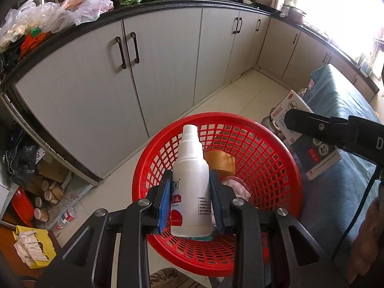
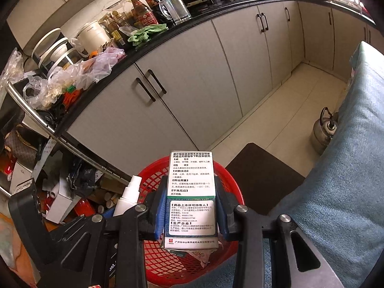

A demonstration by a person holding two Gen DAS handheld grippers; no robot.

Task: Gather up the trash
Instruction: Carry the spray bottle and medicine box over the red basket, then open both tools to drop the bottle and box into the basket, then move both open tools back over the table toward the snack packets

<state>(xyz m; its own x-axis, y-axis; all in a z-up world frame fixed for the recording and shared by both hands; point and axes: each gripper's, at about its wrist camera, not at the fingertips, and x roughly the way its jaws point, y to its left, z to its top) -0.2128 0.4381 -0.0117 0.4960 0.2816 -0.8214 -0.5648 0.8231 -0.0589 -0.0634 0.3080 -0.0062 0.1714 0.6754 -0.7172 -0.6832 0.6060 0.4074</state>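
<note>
My left gripper (image 1: pixel 190 192) is shut on a white spray bottle (image 1: pixel 190 187) and holds it upright over a red plastic basket (image 1: pixel 283 163). The basket holds a brown wrapper (image 1: pixel 222 163) and pinkish scraps. My right gripper (image 2: pixel 192 206) is shut on a small medicine box (image 2: pixel 192 192) with printed text, held above the same red basket (image 2: pixel 153 177). The box also shows in the left wrist view (image 1: pixel 314 153), at the right beside the right gripper's black body. The spray bottle shows in the right wrist view (image 2: pixel 128 196) at the left.
The basket stands beside a blue-green covered surface (image 2: pixel 348 168). Grey kitchen cabinets (image 1: pixel 153 67) run along the back under a cluttered black counter (image 1: pixel 153 7). A metal kettle (image 2: pixel 322 132) and a dark mat (image 2: pixel 259 180) are on the tiled floor. Jars and boxes (image 1: pixel 45 192) lie at the left.
</note>
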